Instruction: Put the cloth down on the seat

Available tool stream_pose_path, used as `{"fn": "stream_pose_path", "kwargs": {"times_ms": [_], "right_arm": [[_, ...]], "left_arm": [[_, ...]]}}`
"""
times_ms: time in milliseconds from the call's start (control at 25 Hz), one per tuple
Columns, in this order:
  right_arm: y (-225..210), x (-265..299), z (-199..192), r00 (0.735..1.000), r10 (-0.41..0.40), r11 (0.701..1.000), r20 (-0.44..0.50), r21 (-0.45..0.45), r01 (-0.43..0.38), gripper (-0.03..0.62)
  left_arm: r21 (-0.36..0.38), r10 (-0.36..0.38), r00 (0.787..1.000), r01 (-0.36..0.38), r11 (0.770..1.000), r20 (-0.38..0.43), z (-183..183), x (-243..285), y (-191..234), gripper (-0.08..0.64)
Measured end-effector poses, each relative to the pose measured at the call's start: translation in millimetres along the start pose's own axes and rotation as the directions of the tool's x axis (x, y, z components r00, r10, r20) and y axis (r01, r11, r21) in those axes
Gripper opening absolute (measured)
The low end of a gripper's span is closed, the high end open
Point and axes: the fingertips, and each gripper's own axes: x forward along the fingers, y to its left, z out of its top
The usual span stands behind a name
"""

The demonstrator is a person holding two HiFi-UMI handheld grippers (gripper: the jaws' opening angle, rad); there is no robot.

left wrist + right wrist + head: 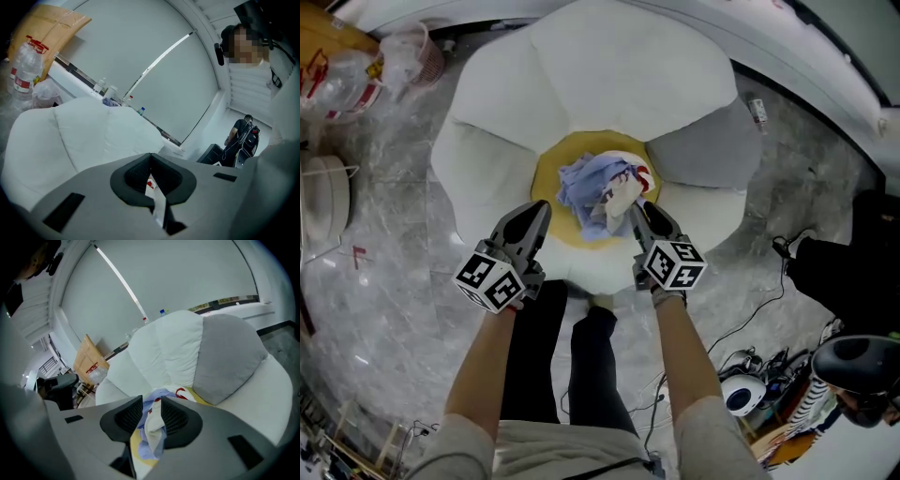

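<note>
Pale-blue crumpled cloth [598, 192] rests on the yellow centre of the white flower-shaped seat [609, 75], with the right gripper [151, 401] jaws pinching it and the left gripper [150, 157] jaws closed, empty. Release seems next: open, withdraw.

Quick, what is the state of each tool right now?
Left tool: closed, holding nothing.
Right tool: closed on the blue-and-white cloth.
</note>
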Motion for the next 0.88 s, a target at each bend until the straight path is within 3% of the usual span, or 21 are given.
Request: {"fn": "stream_pose_path", "kwargs": {"times_ms": [200,880], "right_arm": [[23,-28,21,0.997,0.053,0.998,0.052,-0.032,-0.052,0.043],[114,-141,67,0.967,0.248,0.951,0.056,-0.205,-0.232,0.023]], "left_arm": [[-0.009,-0.002,1.000,0.002,1.000,-0.008,7,-2,-20,0.014],[0.050,-0.007,0.999,0.006,0.999,0.035,55,-52,-114,0.014]]}}
